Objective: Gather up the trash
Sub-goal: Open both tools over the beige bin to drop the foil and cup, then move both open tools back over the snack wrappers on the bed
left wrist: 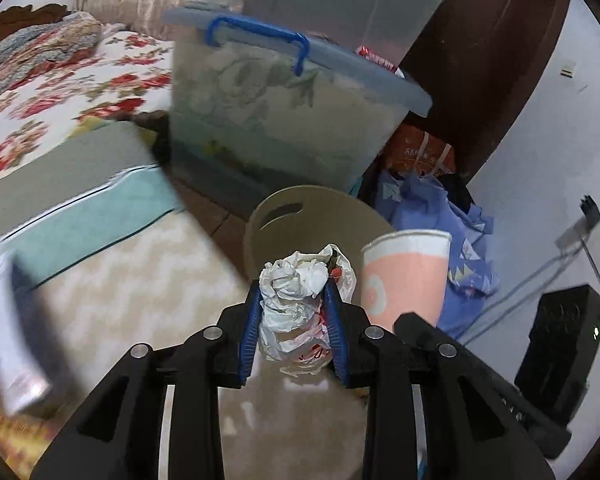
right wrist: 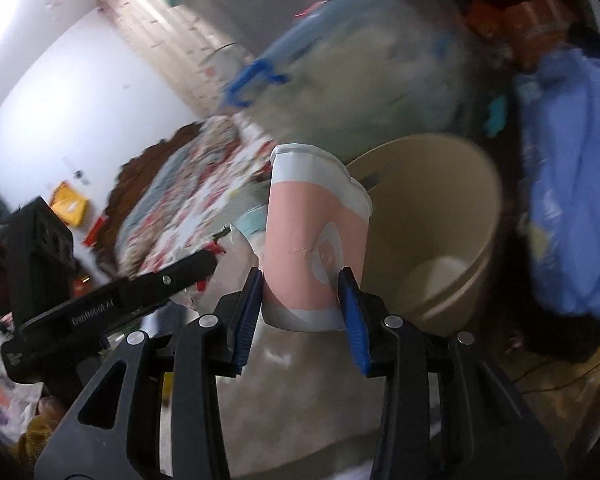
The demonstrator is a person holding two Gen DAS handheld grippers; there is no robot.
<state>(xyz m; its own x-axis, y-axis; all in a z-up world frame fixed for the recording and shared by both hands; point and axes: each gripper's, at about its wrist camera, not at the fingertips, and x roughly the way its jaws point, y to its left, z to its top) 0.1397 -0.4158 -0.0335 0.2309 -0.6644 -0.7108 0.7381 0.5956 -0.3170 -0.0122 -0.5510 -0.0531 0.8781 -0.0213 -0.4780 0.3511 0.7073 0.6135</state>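
My left gripper (left wrist: 292, 300) is shut on a crumpled white plastic bag (left wrist: 296, 304) with red print, held just in front of a beige bin (left wrist: 300, 208) on the floor. My right gripper (right wrist: 302, 280) is shut on a pink and white paper cup (right wrist: 312, 236), upright and slightly tilted, beside the beige bin's (right wrist: 440, 184) open mouth; something pale lies at the bin's bottom. The cup (left wrist: 404, 276) also shows in the left wrist view, right of the bag, with the right gripper's body below it. The left gripper's body (right wrist: 100, 304) shows at the left of the right wrist view.
A clear storage box with a blue lid and handle (left wrist: 284, 112) stands behind the bin. Blue cloth (left wrist: 452, 232) lies to its right near the white wall. A floral bed (left wrist: 72, 76) is at left, a black speaker (left wrist: 564, 352) at right.
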